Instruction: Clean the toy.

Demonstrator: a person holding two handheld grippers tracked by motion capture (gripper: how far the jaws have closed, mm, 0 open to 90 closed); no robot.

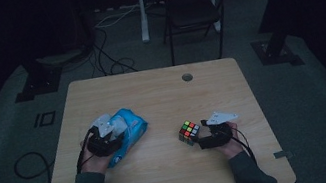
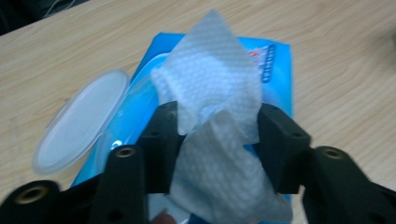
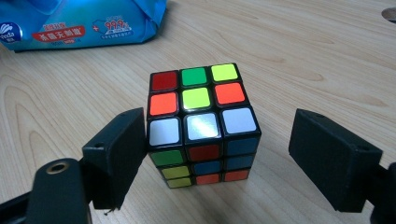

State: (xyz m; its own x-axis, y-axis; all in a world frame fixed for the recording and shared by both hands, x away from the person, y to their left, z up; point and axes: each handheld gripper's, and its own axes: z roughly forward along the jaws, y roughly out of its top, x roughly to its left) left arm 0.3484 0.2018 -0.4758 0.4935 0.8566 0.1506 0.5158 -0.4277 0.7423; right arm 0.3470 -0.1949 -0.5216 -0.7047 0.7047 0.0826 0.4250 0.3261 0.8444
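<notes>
A blue pack of wet wipes (image 1: 131,125) lies on the left of the wooden table (image 1: 162,96), its clear oval lid (image 2: 81,126) flipped open. A white wipe (image 2: 210,79) sticks up out of the pack (image 2: 278,60). My left gripper (image 1: 107,134) is over the pack, and its jaws (image 2: 217,135) stand wide apart with the wipe loosely between them. To the right sits a scrambled Rubik's cube (image 1: 189,132). My right gripper (image 1: 205,134) is open around the cube (image 3: 201,126): the left jaw is at its side, the right jaw stands clear.
A round cable hole (image 1: 187,77) is in the table's far edge. A black folding chair (image 1: 192,7) stands beyond the table, and cables lie on the dark floor. In the right gripper view the blue pack (image 3: 84,21) lies behind the cube.
</notes>
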